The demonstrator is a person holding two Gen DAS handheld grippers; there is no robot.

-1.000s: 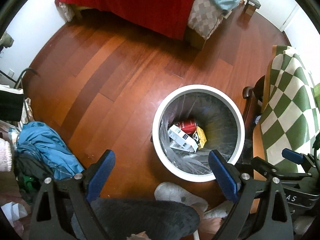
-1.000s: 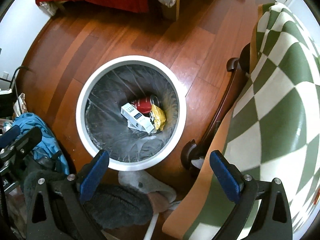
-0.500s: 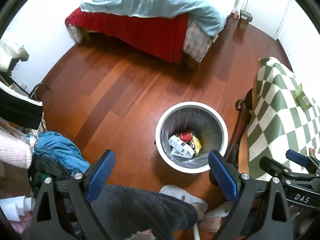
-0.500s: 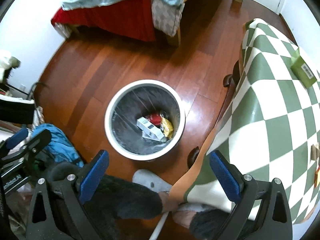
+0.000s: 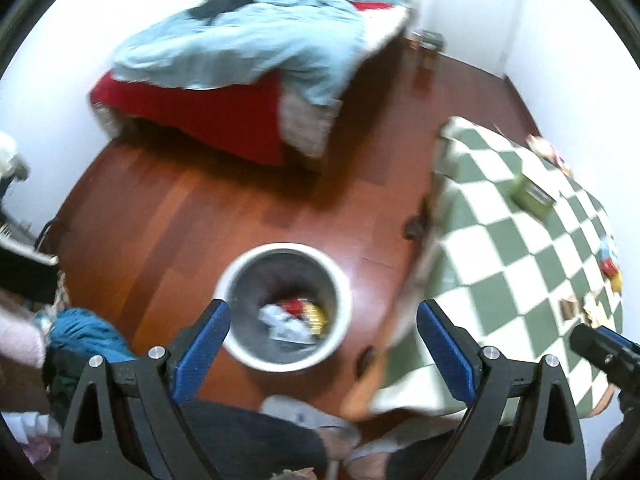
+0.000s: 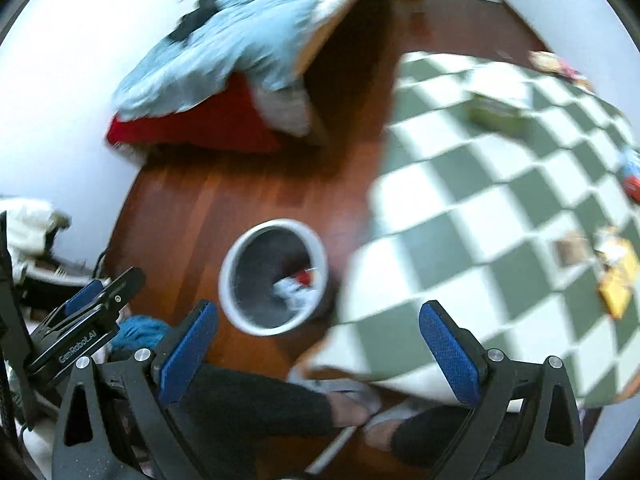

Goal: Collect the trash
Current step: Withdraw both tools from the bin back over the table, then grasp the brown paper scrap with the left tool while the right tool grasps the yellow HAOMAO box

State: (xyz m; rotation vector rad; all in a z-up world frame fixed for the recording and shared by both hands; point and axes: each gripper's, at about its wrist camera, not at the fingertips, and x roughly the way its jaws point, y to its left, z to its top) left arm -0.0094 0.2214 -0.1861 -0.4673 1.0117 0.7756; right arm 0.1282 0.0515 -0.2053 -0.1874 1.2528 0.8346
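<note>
A round white trash bin (image 5: 344, 280) with a grey liner stands on the wood floor; inside lie a white carton, a red can and a yellow wrapper (image 5: 294, 314). It also shows in the right wrist view (image 6: 240, 256). My left gripper (image 5: 322, 344) is open and empty, high above the bin. My right gripper (image 6: 318, 342) is open and empty, high over the bin and the table edge. On the green-and-white checked table (image 6: 492, 216) lie a green box (image 6: 496, 112), a yellow wrapper (image 6: 618, 276), a small brown piece (image 6: 570, 248) and coloured packets (image 6: 632, 176). Both views are blurred.
A bed with a light blue quilt (image 5: 256, 40) and red sheet (image 5: 204, 112) stands at the far wall. A blue garment pile (image 5: 84, 336) lies at the left. The person's legs and slippers (image 6: 352, 396) are below the grippers. A small stool (image 5: 430, 40) stands by the far wall.
Both grippers have risen and tilted up away from the bin. The bin looks smaller, and more of the bed and the table top with its litter has come into view.
</note>
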